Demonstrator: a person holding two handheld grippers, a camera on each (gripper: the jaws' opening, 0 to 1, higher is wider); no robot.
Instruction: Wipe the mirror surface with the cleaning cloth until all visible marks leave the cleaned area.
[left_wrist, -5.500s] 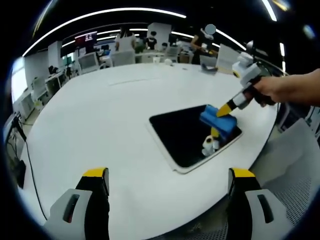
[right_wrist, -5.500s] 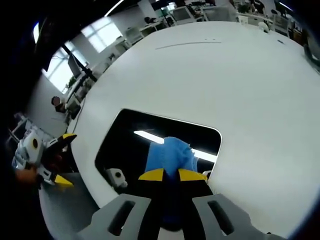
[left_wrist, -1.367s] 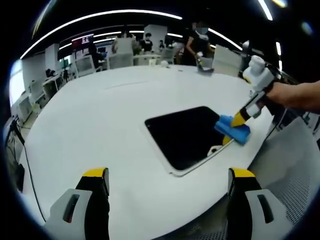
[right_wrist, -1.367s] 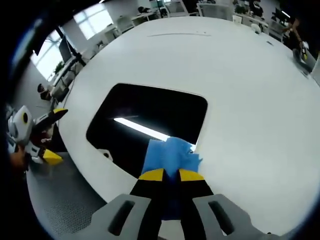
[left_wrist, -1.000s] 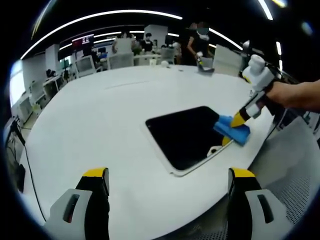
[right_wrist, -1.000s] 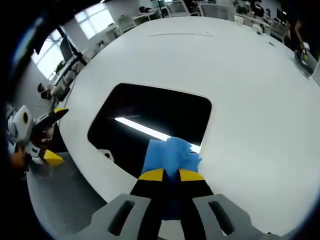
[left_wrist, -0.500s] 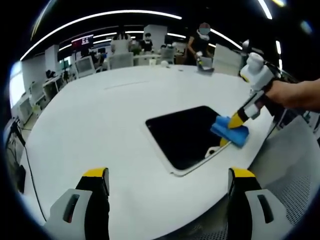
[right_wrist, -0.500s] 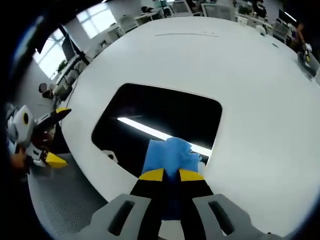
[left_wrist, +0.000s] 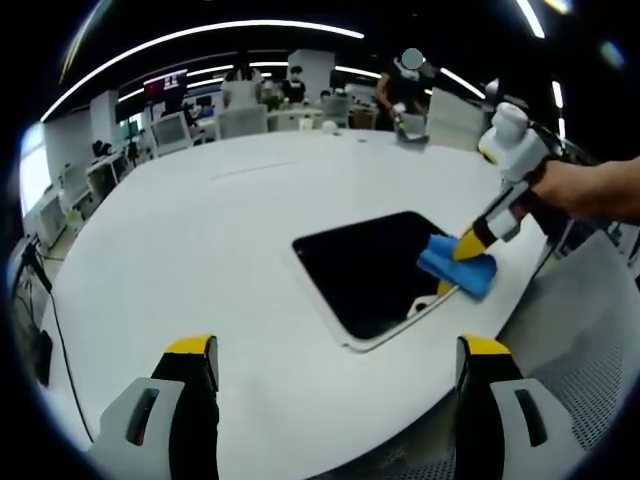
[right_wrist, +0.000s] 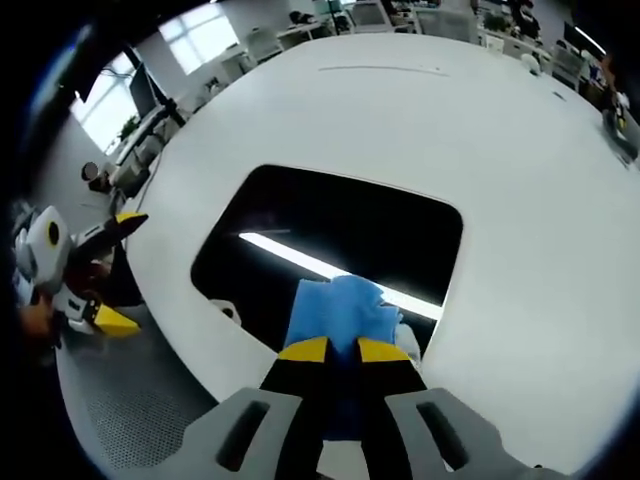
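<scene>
The right hand-held gripper (right_wrist: 343, 349) has its yellow-tipped jaws closed together, pinching a fold of the blue cleaning cloth (right_wrist: 342, 310). In the left gripper view it slants down from the person's hand (left_wrist: 585, 190) toward the cloth's near edge. The left hand-held gripper (left_wrist: 338, 350) hovers with jaws spread wide apart, gripping nothing, well short of the cloth.

Light: my views are bright, lit by ceiling strips (left_wrist: 200, 30) | Glare: one strip reflects in the mirror (right_wrist: 330, 245) | Windows (right_wrist: 200, 40): overexposed, far left | Distortion: heavy fisheye bending at edges | Focus: far background soft
</scene>
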